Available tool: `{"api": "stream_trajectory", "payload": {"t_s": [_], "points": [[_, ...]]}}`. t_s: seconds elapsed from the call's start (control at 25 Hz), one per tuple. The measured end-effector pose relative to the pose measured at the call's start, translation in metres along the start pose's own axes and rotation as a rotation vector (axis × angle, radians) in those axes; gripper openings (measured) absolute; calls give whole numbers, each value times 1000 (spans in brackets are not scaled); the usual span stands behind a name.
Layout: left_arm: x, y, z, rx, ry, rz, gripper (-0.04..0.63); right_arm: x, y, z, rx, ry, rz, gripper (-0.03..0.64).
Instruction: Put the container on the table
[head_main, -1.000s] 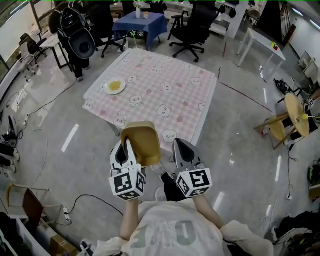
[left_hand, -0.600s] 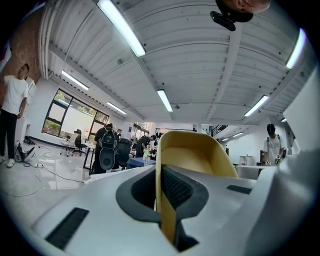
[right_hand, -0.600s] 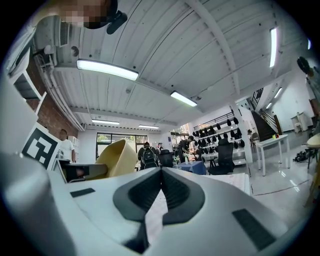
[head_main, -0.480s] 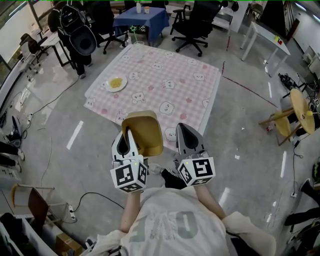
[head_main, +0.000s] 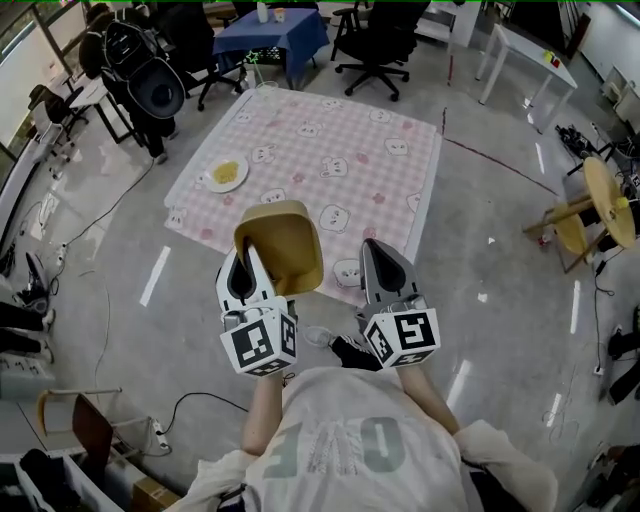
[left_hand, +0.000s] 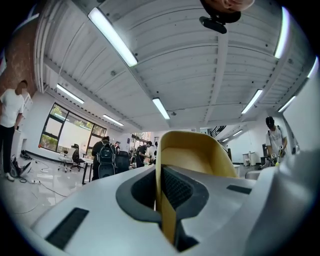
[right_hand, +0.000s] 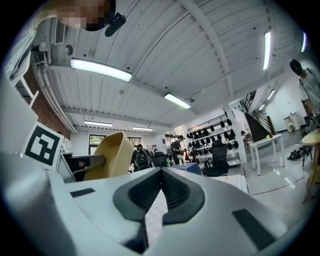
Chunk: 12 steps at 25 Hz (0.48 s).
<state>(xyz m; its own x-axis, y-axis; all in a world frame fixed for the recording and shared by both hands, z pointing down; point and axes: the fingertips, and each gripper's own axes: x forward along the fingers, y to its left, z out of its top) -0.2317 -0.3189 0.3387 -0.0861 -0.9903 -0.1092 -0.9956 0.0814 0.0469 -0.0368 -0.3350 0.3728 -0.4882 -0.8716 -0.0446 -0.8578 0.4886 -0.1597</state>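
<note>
Container (left_hand: 195, 155) wall pinched between left gripper (head_main: 247, 275) jaws | held aloft

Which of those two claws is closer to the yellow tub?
Left. The left gripper is clamped on the wall of the yellow container; the right gripper is shut and empty, apart to its right.

We hold both arms forward in the lower middle of the frame, side by side. Our left claw (head_main: 246, 275) grips the container (head_main: 283, 243) wall. Our right claw (head_main: 378, 262) has its jaws pressed together.
</note>
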Motion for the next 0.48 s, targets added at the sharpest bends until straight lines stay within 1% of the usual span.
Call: {"api": "stream_trajectory", "payload": {"t_s": [0.12,0.24,0.36,0.48], "points": [[28,-2,5,-5,6,-28,28,3,-4,-4,3,12,-12,29],[66,-6,2,-39,69,-75,28,7,-12,-5,9,18,-33,29],[108,-9,-12,-48,168,-118,28,11,-21,-7,20,22,-58,28],[154,-15,-42,-68,309,-177,28,14,-31,-13,35,39,-85,28]]}}
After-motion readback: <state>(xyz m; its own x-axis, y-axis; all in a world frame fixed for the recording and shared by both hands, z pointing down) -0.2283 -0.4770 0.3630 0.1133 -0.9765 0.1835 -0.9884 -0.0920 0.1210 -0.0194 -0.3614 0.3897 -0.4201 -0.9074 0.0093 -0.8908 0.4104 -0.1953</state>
